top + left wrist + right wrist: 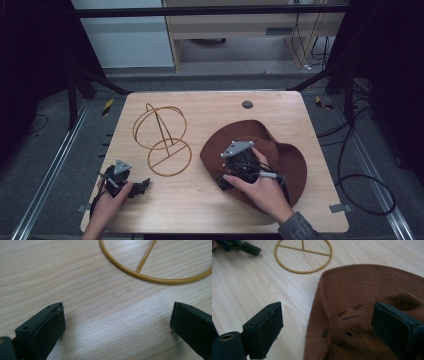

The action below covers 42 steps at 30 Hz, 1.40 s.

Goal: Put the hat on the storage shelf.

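My right tongs (pixel 226 183) hover over the brown hat (pixel 280 155), jaws spread wide w/ nothing pinched; in the right gripper view the near edge of the brim (pixel 317 315) sits between the jaws, not pressed by either pad. Hat lies on the right half of the table (pixel 200 210), crown side w/ eyelets (pixel 348 334) toward me, brim flopped out to the right. The wire hat stand (pixel 162 140) is to the left of it, apart, base ring flat on the wood. Left tongs (pixel 142 184) rest low near the front-left corner, also wide open & empty, base ring (pixel 155 277) just ahead of them.

Risks as I judge them:
- Felt looks soft, so if I clamp only the brim edge it'll prob. fold or slip out when lifted, & the hat swings.
- Stand is light wire on a thin stem; dropping the hat on off-centre or nudging it could tip or slide it. Left tongs may need to steady the base.
- Grabbing too deep might dent the crown.
- Cable on my right tongs drapes over the hat; could snag the brim.
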### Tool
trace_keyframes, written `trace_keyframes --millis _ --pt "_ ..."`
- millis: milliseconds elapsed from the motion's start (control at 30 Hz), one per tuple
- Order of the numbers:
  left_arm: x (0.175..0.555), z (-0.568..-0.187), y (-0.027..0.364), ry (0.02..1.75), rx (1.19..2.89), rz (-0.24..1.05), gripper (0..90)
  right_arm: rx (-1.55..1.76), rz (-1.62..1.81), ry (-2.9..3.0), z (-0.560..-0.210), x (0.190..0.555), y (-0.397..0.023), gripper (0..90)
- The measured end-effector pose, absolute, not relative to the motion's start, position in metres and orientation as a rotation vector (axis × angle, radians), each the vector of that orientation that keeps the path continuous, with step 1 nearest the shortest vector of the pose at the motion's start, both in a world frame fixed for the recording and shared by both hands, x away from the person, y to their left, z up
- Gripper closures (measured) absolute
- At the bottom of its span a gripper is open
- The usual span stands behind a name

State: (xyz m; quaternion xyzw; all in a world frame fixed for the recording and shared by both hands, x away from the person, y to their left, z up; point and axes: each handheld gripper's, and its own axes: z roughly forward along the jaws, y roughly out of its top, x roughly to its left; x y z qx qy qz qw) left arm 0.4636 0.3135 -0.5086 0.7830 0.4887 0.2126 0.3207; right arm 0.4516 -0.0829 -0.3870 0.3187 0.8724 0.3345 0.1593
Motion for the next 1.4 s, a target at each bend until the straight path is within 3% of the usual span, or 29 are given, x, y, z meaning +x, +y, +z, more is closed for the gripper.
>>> trace_keyframes --millis 1033,1233,1267,1400 --pt "0.463 -0.509 0.313 1.284 2.06 0.559 0.0 0.994 0.64 2.602 -0.365 0.491 -0.174 9.3" --pt "0.463 -0.508 0.313 1.284 2.063 0.558 0.0 0.976 0.621 2.59 -0.352 0.501 -0.177 11.7" --pt "0.463 -0.508 0.313 1.279 2.067 0.556 0.0 0.961 0.621 2.566 -0.348 0.503 -0.178 15.9" --pt "0.463 -0.508 0.313 1.277 2.068 0.555 0.0 0.965 0.628 2.564 -0.344 0.506 -0.178 19.1"
